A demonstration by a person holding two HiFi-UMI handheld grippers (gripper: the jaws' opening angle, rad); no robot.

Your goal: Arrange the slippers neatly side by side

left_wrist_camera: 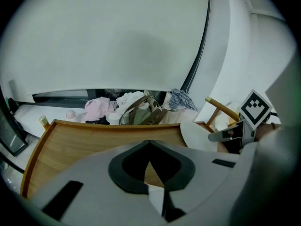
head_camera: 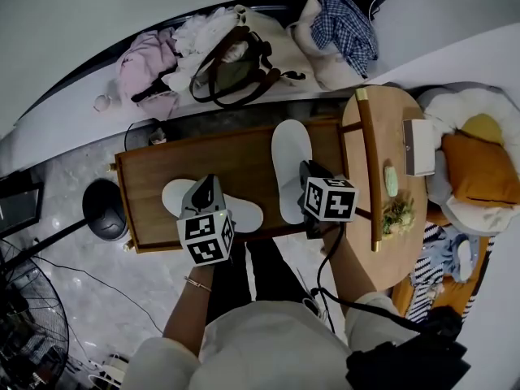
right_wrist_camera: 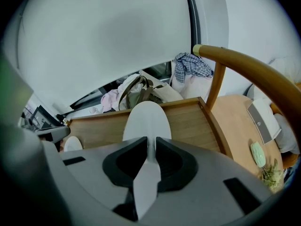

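Note:
Two flat white slippers lie on a wooden tray table (head_camera: 162,169). The right slipper (head_camera: 290,157) points away from me, toe toward the far rim. My right gripper (head_camera: 305,174) is shut on its near heel end; in the right gripper view the thin white sole (right_wrist_camera: 146,121) runs straight out between the pressed jaws. The left slipper (head_camera: 244,212) lies crosswise near the table's front edge. My left gripper (head_camera: 209,185) sits over its middle with jaw tips touching, and a white sliver of slipper (left_wrist_camera: 157,197) shows pinched low between them.
A ledge behind the table holds a brown-handled bag (head_camera: 236,63), pink clothing (head_camera: 146,67) and a checked cloth (head_camera: 345,23). To the right stand a round wooden table (head_camera: 382,112) with a box (head_camera: 418,146) and a chair rail (head_camera: 367,161). A black lamp base (head_camera: 106,210) is left.

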